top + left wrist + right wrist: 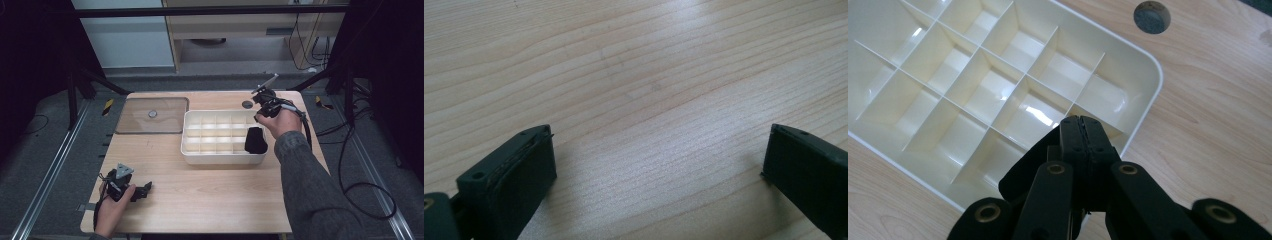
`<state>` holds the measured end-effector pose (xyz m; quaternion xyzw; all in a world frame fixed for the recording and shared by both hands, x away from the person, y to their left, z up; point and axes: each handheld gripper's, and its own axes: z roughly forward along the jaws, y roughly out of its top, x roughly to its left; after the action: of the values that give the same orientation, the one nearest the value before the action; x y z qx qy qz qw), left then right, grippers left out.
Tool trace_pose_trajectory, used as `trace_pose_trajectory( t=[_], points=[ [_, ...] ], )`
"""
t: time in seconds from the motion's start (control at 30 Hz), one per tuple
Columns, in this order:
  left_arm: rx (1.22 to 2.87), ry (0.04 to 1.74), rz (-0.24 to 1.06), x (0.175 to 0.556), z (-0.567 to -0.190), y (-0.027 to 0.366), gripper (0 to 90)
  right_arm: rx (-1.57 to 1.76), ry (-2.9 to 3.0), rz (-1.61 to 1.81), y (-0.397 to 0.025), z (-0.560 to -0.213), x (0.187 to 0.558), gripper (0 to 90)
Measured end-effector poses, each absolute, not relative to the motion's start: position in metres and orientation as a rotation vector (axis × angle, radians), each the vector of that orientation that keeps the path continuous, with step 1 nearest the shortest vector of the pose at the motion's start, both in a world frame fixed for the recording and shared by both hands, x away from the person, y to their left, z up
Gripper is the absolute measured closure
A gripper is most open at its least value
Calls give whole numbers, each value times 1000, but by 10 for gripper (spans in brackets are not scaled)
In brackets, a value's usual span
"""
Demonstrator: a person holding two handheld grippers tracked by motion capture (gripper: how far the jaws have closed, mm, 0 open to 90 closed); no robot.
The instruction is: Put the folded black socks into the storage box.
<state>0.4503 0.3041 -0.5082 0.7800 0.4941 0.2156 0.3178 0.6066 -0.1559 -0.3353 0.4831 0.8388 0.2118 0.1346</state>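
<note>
Apparently parked, left claw (145, 189) rests spread on desk (210, 195) at 7 o'clock, while right claw (1081, 125) pinches black cloth (255, 140) over tray (192, 152), likely for dropping.

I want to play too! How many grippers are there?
2. The left gripper is at the table's near left, open; the right gripper is over the tray's right end, shut.
</note>
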Motion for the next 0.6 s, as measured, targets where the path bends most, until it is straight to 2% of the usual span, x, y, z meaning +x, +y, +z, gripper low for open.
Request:
trace_pose_trajectory(
  t=[0.6],
  points=[
    [2053,1295,566,451,-508,303,0,1435,2448,575,-155,-356,615,900]
  ],
)
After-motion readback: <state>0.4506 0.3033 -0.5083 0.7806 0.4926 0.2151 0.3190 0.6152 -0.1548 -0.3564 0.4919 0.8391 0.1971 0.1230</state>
